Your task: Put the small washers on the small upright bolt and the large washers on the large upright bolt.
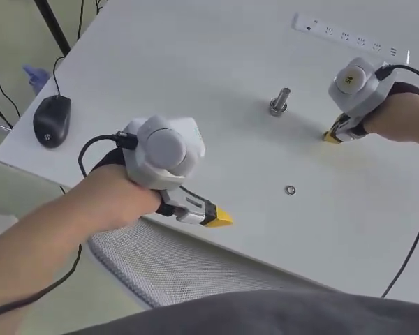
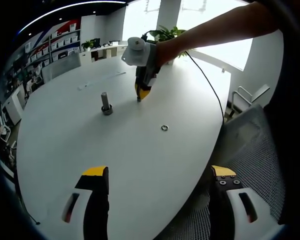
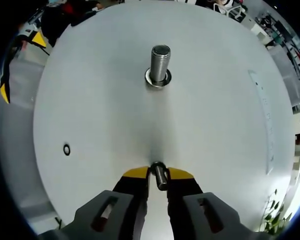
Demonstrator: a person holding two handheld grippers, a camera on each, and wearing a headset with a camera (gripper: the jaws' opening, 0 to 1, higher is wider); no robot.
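The large bolt (image 1: 280, 100) stands upright on the white table (image 1: 195, 84), with a washer (image 3: 157, 79) around its base. To its right, my right gripper (image 1: 333, 137) points down at the table, shut on a small bolt (image 3: 160, 176) that shows between its jaws. A small washer (image 1: 290, 190) lies flat on the table in front of them. My left gripper (image 1: 218, 218) hovers at the table's near edge, open (image 2: 159, 172) with nothing between its fingers. The large bolt (image 2: 106, 104), the small washer (image 2: 164, 128) and the right gripper (image 2: 142, 92) lie ahead of it.
A black mouse (image 1: 52, 118) sits at the far left corner of the table. A white power strip (image 1: 349, 35) lies at the far right. A grey mesh chair (image 1: 174, 269) stands just under the near table edge. A cable (image 1: 405, 258) hangs from the right gripper.
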